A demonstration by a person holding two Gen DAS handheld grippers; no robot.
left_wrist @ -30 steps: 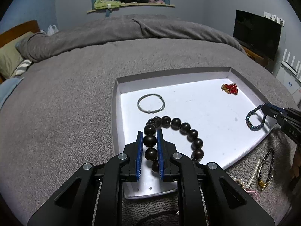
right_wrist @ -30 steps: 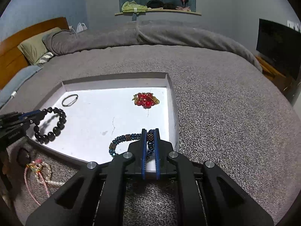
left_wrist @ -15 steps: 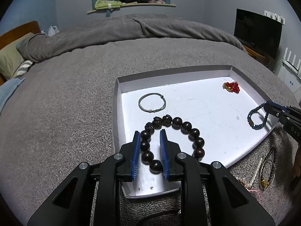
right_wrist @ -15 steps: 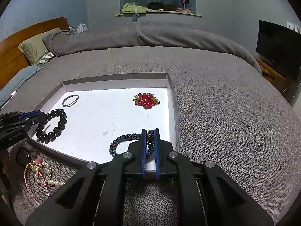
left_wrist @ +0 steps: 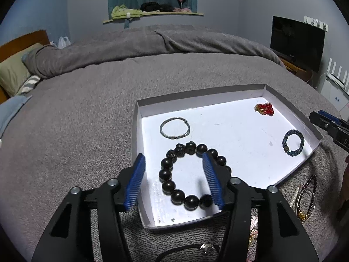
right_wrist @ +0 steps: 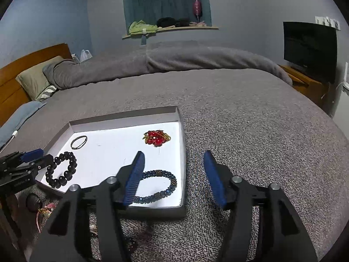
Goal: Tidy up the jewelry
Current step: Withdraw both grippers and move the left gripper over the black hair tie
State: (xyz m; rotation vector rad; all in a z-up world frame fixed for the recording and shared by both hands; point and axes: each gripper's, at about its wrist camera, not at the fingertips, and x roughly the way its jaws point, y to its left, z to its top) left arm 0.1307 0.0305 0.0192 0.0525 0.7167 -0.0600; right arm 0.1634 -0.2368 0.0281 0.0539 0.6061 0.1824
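White tray (left_wrist: 292,170) lies on the grey bed (left_wrist: 76,120). Both tongs are wide open and grip nothing. The left tongs (left_wrist: 173,163) stand over the dark bead bracelet (left_wrist: 170,185) at the tray's near left; the right tongs (right_wrist: 173,161) over the blue bracelet (right_wrist: 161,194), near right corner.

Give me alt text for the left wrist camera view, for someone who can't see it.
The open left gripper hangs over a dark beaded bracelet lying in a shallow white tray on a grey bed. The tray also holds a thin silver bangle, a red and gold piece and a blue beaded bracelet; the right gripper enters at the right edge.
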